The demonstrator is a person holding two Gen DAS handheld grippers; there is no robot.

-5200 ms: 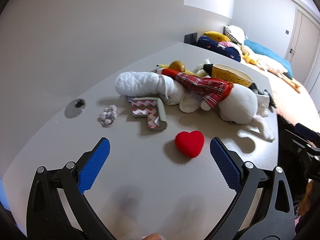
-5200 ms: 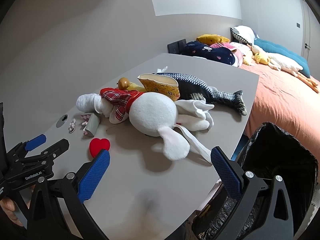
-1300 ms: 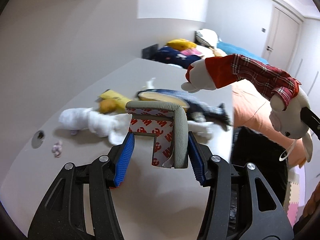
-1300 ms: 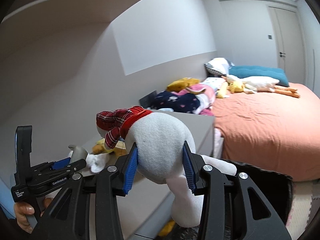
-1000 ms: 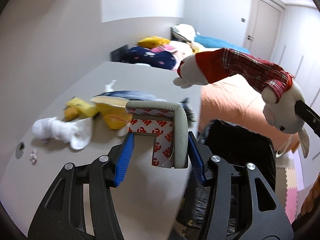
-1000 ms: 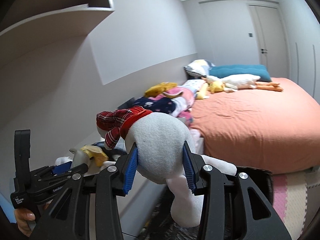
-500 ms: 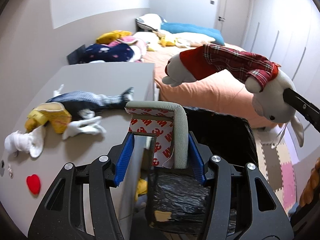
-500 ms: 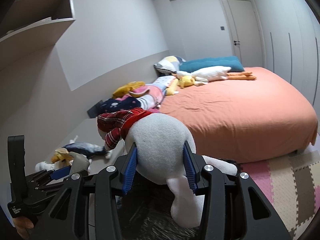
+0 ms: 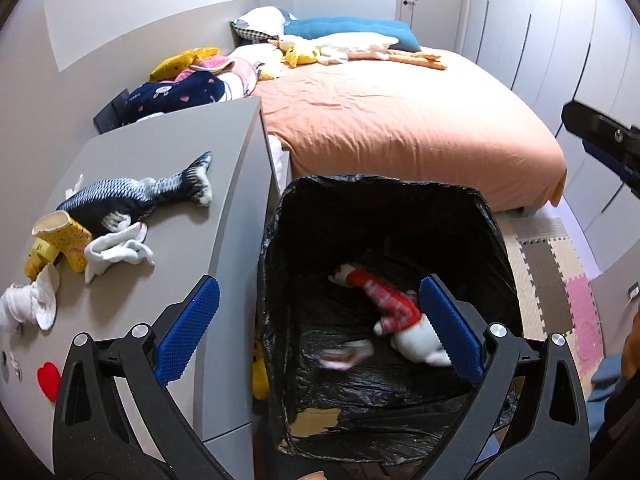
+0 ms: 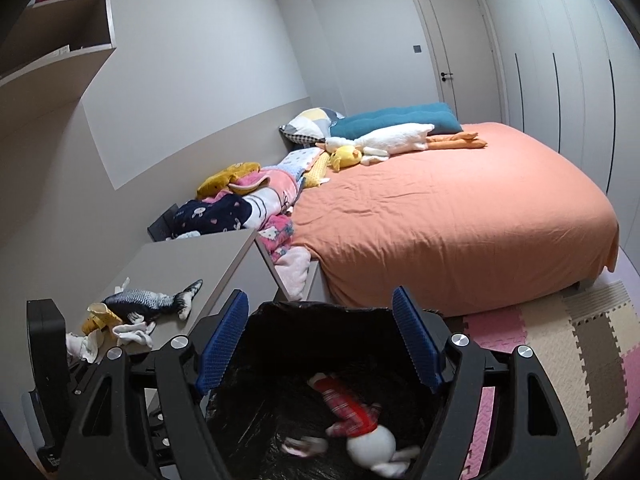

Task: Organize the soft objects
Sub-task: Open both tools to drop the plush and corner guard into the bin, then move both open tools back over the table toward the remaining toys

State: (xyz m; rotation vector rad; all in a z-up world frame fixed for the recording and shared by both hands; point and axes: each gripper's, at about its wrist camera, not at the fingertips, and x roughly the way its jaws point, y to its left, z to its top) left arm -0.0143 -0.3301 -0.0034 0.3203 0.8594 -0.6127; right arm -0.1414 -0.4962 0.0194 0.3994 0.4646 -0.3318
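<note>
Left gripper (image 9: 316, 330): jaws opening, spread wide, nothing between the blue ribbed pads; poised above the bin.
Right gripper (image 10: 320, 346): jaws opening, nothing between its pads, over the bin's near rim.

Bin (image 9: 276, 216): lined with crinkled black plastic film, standing between the desk edge and the bed.
- White plush toy in a red plaid shirt (image 9: 394, 322): lying in the bin bottom, blurred.
- Small pale item (image 9: 344, 358): beside the toy, too blurred to name.
- Torn liner showing brown cardboard at the bottom; left view only.

Grey desk (image 9: 168, 148): smooth top, straight edge just beside the bin; open surface toward its far corner.
- Fish-shaped plush (image 9: 136, 196), dark and scaled.
- Yellow cup-shaped soft item (image 9: 62, 240), touching the fish.
- White socks (image 9: 118, 252), crumpled.
- Red heart cushion (image 9: 48, 376): left view only.

Left view only: a yellow object on the floor between desk and bin.

Right view only: wall shelving (image 10: 68, 24), door (image 10: 460, 52).

Bed (image 10: 460, 212): orange sheet, long white goose plush (image 10: 384, 140) and teal pillow at its head. Foam puzzle mat (image 10: 592, 344) on the floor.
</note>
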